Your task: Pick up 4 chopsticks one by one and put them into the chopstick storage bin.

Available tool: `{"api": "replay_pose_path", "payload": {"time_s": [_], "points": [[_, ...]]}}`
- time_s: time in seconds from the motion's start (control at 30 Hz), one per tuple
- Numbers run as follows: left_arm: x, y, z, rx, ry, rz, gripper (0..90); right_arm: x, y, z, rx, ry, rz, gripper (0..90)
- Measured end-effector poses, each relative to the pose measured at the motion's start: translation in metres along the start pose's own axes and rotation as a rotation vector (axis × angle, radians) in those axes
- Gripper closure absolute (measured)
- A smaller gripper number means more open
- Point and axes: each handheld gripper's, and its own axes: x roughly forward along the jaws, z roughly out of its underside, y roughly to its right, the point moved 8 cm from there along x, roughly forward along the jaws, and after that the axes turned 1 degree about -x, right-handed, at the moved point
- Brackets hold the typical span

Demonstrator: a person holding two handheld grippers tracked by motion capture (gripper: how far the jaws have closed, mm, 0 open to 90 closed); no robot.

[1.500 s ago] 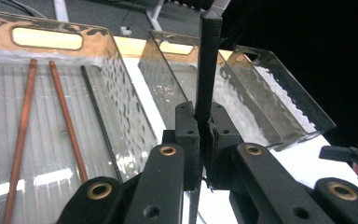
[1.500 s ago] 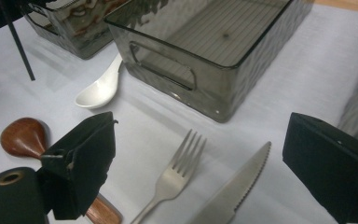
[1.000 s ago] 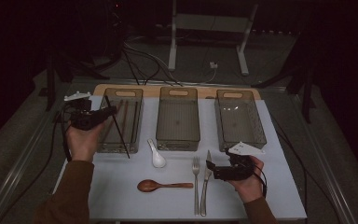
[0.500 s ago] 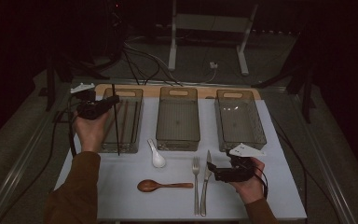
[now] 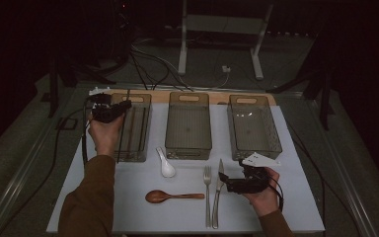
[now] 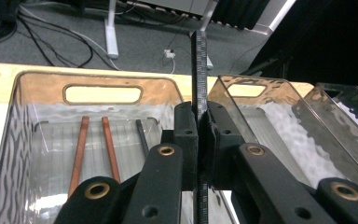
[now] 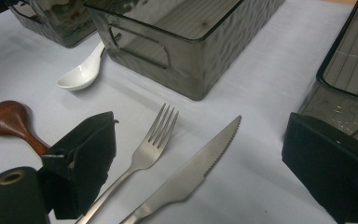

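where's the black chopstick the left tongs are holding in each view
High view: the black chopstick runs near-vertical at upper left, over the left bin, pinched in the left tongs.
Left gripper view: it stands upright at centre, clamped between the jaws.
Right gripper view: not in it.
Shared landmark: the left bin's handle slot, top left in the high view and upper left in the left gripper view.

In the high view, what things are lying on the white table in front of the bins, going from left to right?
Wooden spoon → white spoon → fork → knife → right tool, jaws open, in the person's hand.
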Motion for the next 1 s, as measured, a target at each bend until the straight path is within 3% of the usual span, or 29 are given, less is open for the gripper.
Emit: {"api": "replay_pose_path", "payload": {"time_s": [0.07,0.1,0.2,0.3,0.4,0.57,0.7,1.0], "points": [[0.002,-0.001,0.000,-0.008,0.005,0.001,84.1,0.000,0.000,0.000,-0.002,0.000,0.000,9.9],[0.003,-0.001,-0.001,-0.020,0.014,0.014,79.0,-0.001,0.001,0.000,-0.001,0.001,-0.001,9.9],[0.002,-0.002,-0.001,-0.042,0.020,0.001,47.0,-0.001,0.001,0.000,-0.002,0.001,0.000,9.9],[-0.003,-0.003,-0.001,-0.039,0.023,-0.001,37.7,-0.001,0.001,0.000,-0.005,0.003,0.000,9.8],[-0.009,-0.001,-0.001,-0.005,0.015,0.010,37.5,-0.002,0.001,0.000,-0.006,0.006,0.000,9.8],[-0.018,0.001,0.004,0.048,-0.010,-0.026,25.1,-0.002,0.001,0.000,-0.004,0.005,0.002,9.8],[-0.026,0.002,0.006,0.057,0.002,-0.032,17.6,-0.003,0.001,-0.001,-0.004,0.009,0.003,9.7],[-0.044,0.004,0.014,0.072,0.044,-0.029,10.0,-0.004,0.004,-0.001,0.003,0.013,0.006,8.8]]}}
